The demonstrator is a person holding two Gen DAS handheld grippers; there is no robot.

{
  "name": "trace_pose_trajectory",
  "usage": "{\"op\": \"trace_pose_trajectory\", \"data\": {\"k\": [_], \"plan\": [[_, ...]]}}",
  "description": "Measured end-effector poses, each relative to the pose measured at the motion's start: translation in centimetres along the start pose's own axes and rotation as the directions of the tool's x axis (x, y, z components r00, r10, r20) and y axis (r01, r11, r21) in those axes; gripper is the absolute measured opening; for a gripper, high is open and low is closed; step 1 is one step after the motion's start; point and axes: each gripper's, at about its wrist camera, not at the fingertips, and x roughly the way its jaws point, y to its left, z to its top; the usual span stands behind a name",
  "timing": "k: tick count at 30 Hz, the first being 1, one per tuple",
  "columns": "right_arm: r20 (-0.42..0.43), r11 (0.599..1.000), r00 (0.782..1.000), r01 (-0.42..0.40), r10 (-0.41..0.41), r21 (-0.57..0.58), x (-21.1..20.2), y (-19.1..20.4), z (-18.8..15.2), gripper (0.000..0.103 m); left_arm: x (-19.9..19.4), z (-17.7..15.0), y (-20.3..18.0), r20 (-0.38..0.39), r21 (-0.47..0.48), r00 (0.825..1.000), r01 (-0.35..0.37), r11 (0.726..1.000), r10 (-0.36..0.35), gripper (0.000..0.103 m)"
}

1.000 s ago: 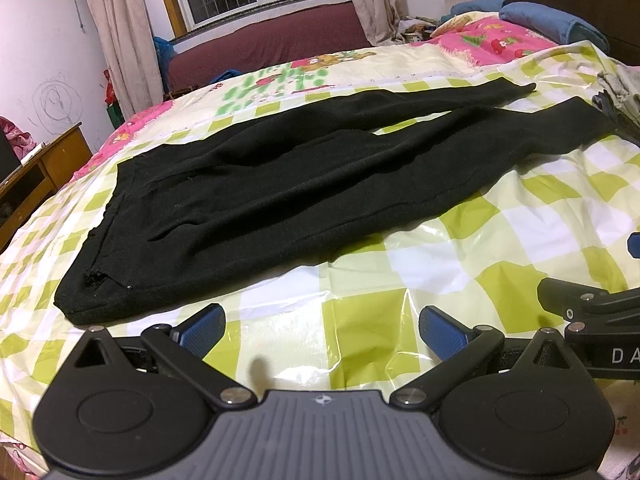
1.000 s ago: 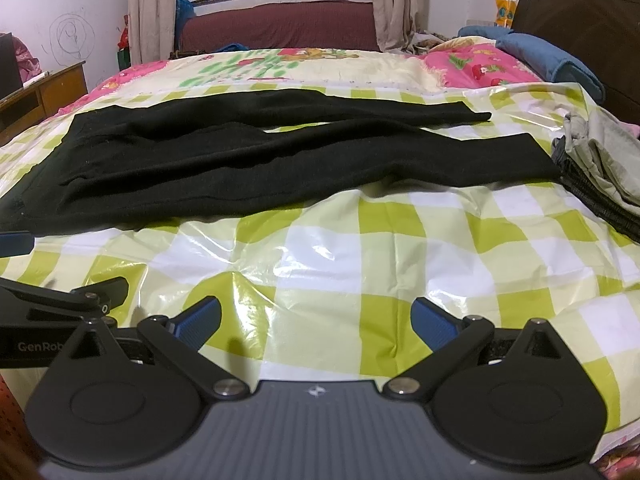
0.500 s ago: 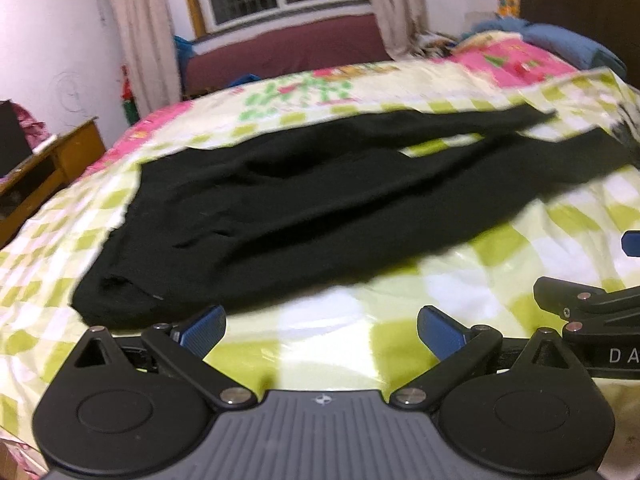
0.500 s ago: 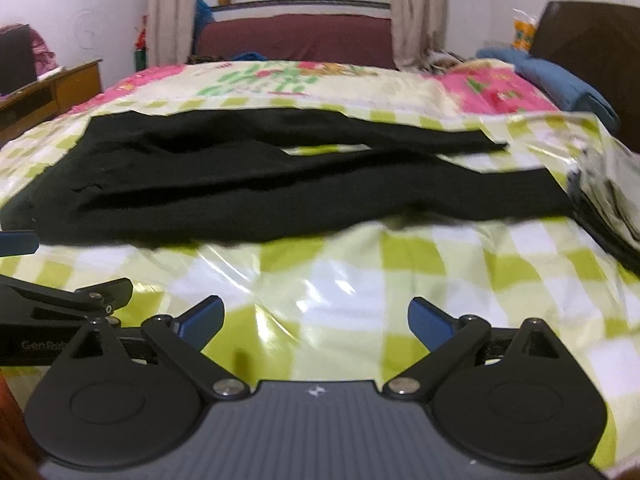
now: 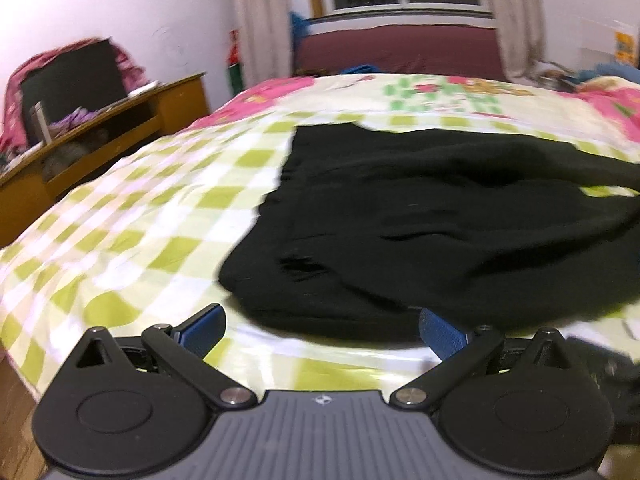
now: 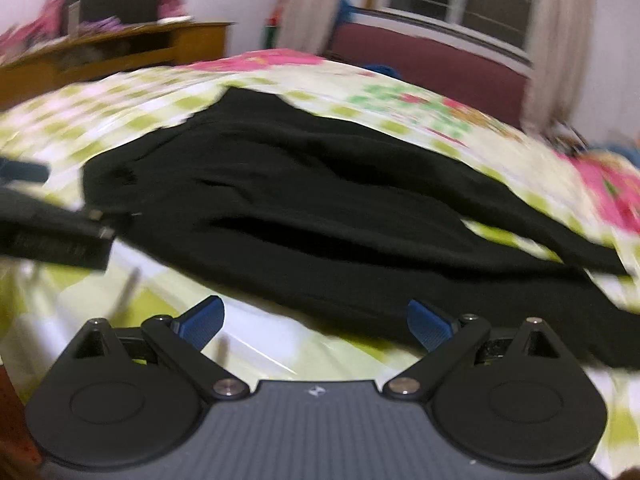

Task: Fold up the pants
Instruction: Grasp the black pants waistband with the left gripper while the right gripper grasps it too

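Note:
Black pants (image 5: pixel 420 216) lie flat on a bed with a green and white checked cover (image 5: pixel 132 216), waist end to the left, legs running off to the right. My left gripper (image 5: pixel 322 330) is open, close to the near corner of the waistband, its right pad at the fabric's edge. The right wrist view shows the same pants (image 6: pixel 320 216) with my right gripper (image 6: pixel 316 322) open just in front of the near leg's edge. The left gripper's body (image 6: pixel 52 236) shows at that view's left. Both views are blurred.
A wooden desk (image 5: pixel 100 132) with a dark monitor and clutter stands left of the bed. A dark red sofa (image 5: pixel 400 48) sits under the curtained window behind. The bed's near left edge (image 5: pixel 16 360) drops off beside my left gripper.
Both grippers have swung left and moved in toward the pants' waist end; the near edge of the fabric now sits right at the fingertips. Both stay open.

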Motion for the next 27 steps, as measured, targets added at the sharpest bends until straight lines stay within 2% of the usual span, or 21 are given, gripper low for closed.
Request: {"op": "trace_pose_trajectory", "data": {"k": [3, 5, 10, 11, 12, 13, 15, 16, 18, 20, 23, 27], "plan": [[0.027, 0.995, 0.999, -0.025, 0.028, -0.096, 1.4, 2.6, 1.0, 0.097, 1.7, 0.2, 1.4, -0.023, -0.03, 1.0, -0.007, 1.0, 0.007, 0.103], [0.035, 0.989, 0.999, -0.031, 0.036, -0.147, 2.5, 4.1, 1.6, 0.095, 3.1, 0.5, 2.0, -0.044, -0.049, 0.999, 0.012, 0.999, -0.014, 0.103], [0.021, 0.978, 0.997, -0.066, 0.072, -0.197, 4.8, 5.8, 2.9, 0.079, 6.1, 1.1, 2.9, -0.1, -0.096, 0.994, 0.029, 0.995, -0.039, 0.103], [0.017, 0.976, 0.996, -0.077, 0.082, -0.204, 5.2, 5.9, 3.1, 0.076, 6.4, 1.2, 3.2, -0.104, -0.11, 0.993, 0.04, 0.993, -0.051, 0.099], [0.012, 0.974, 0.995, -0.09, 0.095, -0.21, 5.4, 6.0, 3.3, 0.065, 6.9, 1.4, 3.5, -0.107, -0.129, 0.992, 0.05, 0.99, -0.064, 0.087], [0.001, 0.971, 0.993, -0.113, 0.116, -0.21, 5.7, 6.0, 3.5, 0.046, 7.1, 1.4, 3.8, -0.112, -0.146, 0.991, 0.056, 0.988, -0.072, 0.084], [-0.025, 0.969, 0.988, -0.157, 0.155, -0.191, 6.1, 6.3, 3.8, 0.025, 7.5, 1.5, 4.4, -0.108, -0.163, 0.992, 0.045, 0.986, -0.063, 0.064], [-0.028, 0.969, 0.988, -0.154, 0.151, -0.194, 6.2, 6.7, 3.9, 0.023, 7.6, 1.5, 4.6, -0.106, -0.166, 0.992, 0.05, 0.985, -0.068, 0.063], [-0.023, 0.967, 0.991, -0.134, 0.132, -0.218, 6.1, 7.8, 3.8, 0.016, 7.5, 1.4, 5.4, -0.09, -0.188, 0.992, 0.068, 0.98, -0.086, 0.054], [-0.024, 0.966, 0.991, -0.135, 0.133, -0.221, 6.1, 8.6, 4.0, 0.014, 7.4, 1.2, 6.4, -0.081, -0.208, 0.993, 0.073, 0.975, -0.091, 0.045], [-0.043, 0.962, 0.985, -0.172, 0.167, -0.211, 5.8, 9.6, 4.5, 0.012, 7.3, 1.1, 8.5, -0.068, -0.249, 0.993, 0.081, 0.965, -0.101, 0.042], [-0.05, 0.941, 0.967, -0.253, 0.249, -0.226, 5.0, 12.4, 5.2, 0.012, 6.8, 0.9, 10.3, -0.058, -0.205, 0.998, 0.02, 0.979, -0.032, 0.041]]}}
